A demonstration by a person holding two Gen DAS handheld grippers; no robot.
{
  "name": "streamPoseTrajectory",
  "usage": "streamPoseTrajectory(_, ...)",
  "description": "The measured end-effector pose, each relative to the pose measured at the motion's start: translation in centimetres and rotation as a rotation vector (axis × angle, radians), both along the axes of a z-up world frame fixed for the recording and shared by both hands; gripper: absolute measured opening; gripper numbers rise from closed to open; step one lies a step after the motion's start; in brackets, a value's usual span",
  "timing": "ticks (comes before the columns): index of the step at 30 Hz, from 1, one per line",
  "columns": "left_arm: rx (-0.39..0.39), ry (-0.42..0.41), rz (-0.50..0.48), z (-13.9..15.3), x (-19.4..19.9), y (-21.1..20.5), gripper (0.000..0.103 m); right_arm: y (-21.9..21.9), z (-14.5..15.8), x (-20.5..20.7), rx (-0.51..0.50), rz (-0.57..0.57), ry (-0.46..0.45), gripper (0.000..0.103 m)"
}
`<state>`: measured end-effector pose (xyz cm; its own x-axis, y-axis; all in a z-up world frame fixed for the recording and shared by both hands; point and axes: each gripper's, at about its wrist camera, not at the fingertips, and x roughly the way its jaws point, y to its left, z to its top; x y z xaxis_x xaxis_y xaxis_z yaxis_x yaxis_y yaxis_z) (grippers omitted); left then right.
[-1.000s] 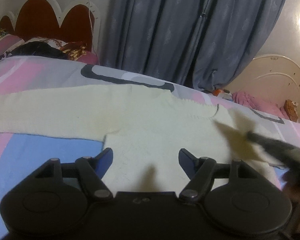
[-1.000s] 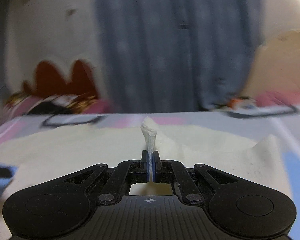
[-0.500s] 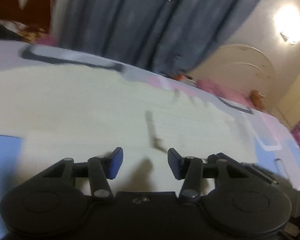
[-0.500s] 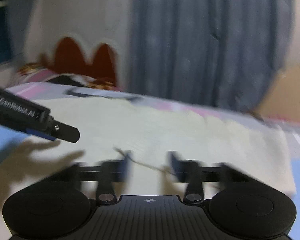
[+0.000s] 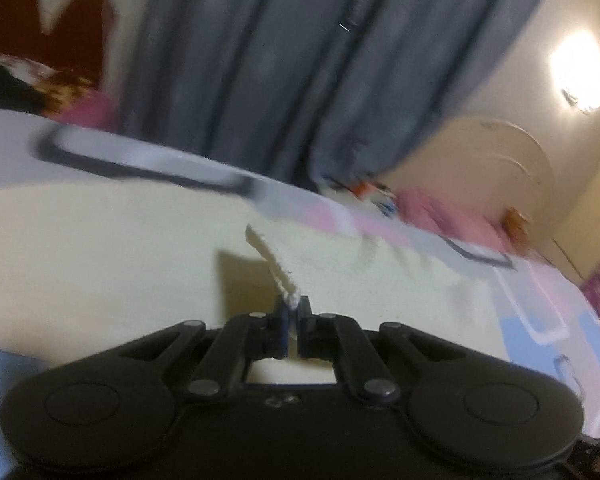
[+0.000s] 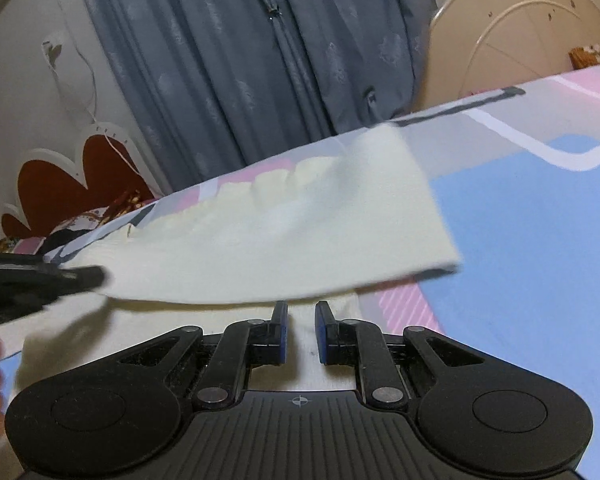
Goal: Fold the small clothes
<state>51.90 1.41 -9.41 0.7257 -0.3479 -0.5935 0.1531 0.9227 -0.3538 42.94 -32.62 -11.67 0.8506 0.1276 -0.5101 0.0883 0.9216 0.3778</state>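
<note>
A cream knit sweater lies spread on the bed. My left gripper is shut on a raised fold of the sweater, which stands up from between the pads. In the right wrist view the sweater has one sleeve folded across its body. My right gripper is slightly open and empty, with its tips over the sweater's near edge. The left gripper shows at the left of that view, holding the cloth.
The bed sheet is blue, pink and grey. A grey curtain hangs behind the bed. A red and white headboard stands at the left, a cream round board at the right. Pillows lie far left.
My right gripper let go of the sweater fold and opened. My left gripper, open before, closed on a fold of the sweater. Both views swung to the right.
</note>
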Motion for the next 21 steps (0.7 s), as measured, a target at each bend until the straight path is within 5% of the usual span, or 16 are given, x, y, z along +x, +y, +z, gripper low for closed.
streamPoseTrajectory(8,0.034,0.045,0.099,-1.3,-0.9,6.4,0.003,-1.5,-0.2,-1.6,0.124,0.002,-0.01,0.017)
streamPoseTrajectory(13,0.056,0.043,0.095,-1.9,-1.0,6.0,0.003,-3.1,0.1,-1.7,0.226,-0.016,-0.032,0.045)
streamPoseTrajectory(19,0.057,0.046,0.093,-2.2,-0.9,6.3,0.003,-4.7,-0.1,0.2,0.347,-0.05,-0.018,0.043)
streamPoseTrajectory(20,0.056,0.048,0.094,-2.3,-0.8,6.3,0.004,-4.8,-0.1,0.4,0.339,-0.055,-0.021,0.039)
streamPoseTrajectory(21,0.055,0.049,0.095,-2.4,-0.6,6.3,0.004,-4.8,0.0,0.6,0.315,-0.058,-0.014,0.023)
